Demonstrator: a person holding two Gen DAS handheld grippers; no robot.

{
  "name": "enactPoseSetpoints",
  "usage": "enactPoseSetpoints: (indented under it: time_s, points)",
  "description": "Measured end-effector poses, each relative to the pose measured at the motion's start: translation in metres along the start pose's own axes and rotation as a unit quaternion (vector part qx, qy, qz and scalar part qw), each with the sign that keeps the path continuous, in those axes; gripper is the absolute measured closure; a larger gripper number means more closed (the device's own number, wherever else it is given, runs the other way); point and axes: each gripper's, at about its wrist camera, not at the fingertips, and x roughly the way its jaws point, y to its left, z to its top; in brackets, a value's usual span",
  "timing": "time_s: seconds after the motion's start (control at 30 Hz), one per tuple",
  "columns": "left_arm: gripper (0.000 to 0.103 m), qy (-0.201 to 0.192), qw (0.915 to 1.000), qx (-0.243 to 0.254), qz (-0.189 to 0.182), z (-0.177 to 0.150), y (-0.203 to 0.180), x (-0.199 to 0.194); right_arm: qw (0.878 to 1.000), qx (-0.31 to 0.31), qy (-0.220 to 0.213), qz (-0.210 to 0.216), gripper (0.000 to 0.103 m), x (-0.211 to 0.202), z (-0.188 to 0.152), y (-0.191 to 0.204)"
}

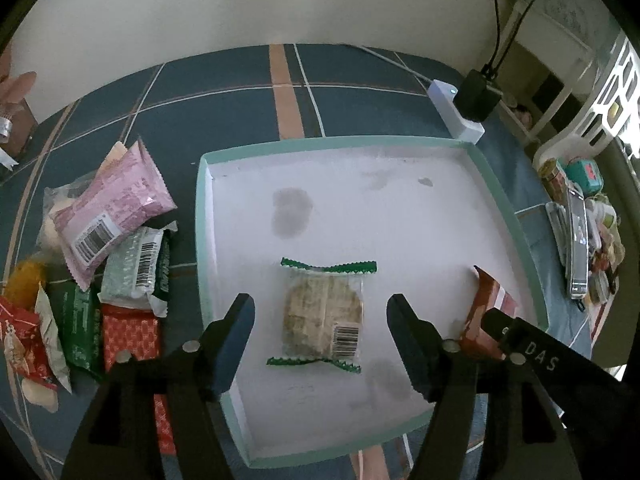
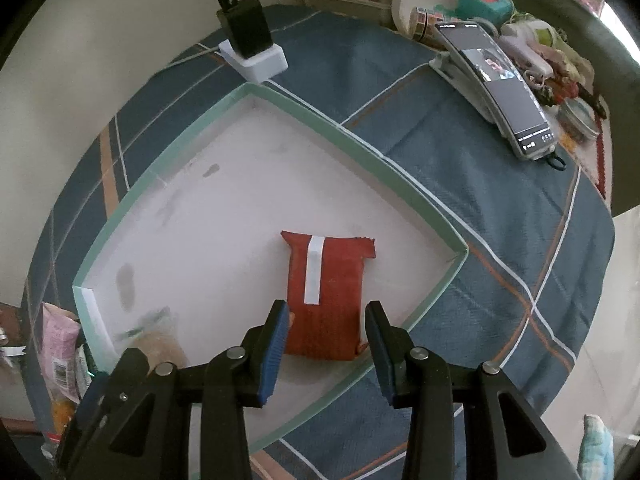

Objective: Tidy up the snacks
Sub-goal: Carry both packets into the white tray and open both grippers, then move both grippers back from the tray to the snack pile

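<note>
A shallow green-rimmed white tray lies on the blue checked tablecloth; it also shows in the right wrist view. A clear snack packet with green ends lies flat in the tray. My left gripper is open, its fingers on either side of that packet, just above it. A red-brown packet with a white strip lies in the tray's near right corner. My right gripper is open, straddling that packet's near end. The right gripper's body shows at the right of the left wrist view.
A pile of loose snack packets lies left of the tray: a pink one, a pale green one, dark green and red ones. A white power strip with a black adapter sits behind the tray. A phone on a stand and clutter stand at the right.
</note>
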Motion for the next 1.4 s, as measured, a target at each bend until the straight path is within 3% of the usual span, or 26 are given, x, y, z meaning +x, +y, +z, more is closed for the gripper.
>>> enactPoseSetpoints:
  time_s: [0.1,0.17,0.3,0.53,0.6,0.7,0.93,1.17,1.4]
  points:
    - [0.023,0.005,0.9999,-0.012,0.006,0.000,0.006,-0.002,1.000,-0.002,0.000,-0.001,0.041,0.000,-0.001,0.001]
    - [0.022,0.011,0.9996,-0.022,0.015,0.001,0.011,-0.003,1.000,-0.006,0.001,0.002,0.039,0.003,-0.001,0.005]
    - [0.014,0.013,0.9982,-0.045,0.036,0.002,0.026,-0.009,1.000,-0.025,0.002,0.002,0.026,0.003,-0.005,0.013]
    - [0.014,0.026,0.9892,-0.076,0.122,-0.004,0.063,-0.016,0.998,-0.061,-0.004,0.007,0.011,-0.003,-0.014,0.029]
    - [0.013,0.026,0.9860,-0.092,0.136,-0.006,0.078,-0.019,0.997,-0.074,-0.004,0.011,0.001,-0.004,-0.017,0.035]
    - [0.001,0.026,0.9832,-0.109,0.144,-0.007,0.095,-0.022,0.996,-0.088,-0.005,0.021,0.000,-0.005,-0.021,0.044]
    - [0.000,0.026,0.9805,-0.141,0.134,-0.012,0.114,-0.026,0.993,-0.112,-0.008,0.030,0.000,-0.004,-0.028,0.055]
    - [0.000,0.006,0.9831,-0.136,0.122,-0.015,0.120,-0.041,0.989,-0.140,-0.016,0.043,0.000,-0.012,-0.036,0.070]
    - [0.000,-0.009,0.9813,-0.138,0.134,-0.015,0.141,-0.059,0.977,-0.199,-0.018,0.078,0.000,-0.024,-0.055,0.101]
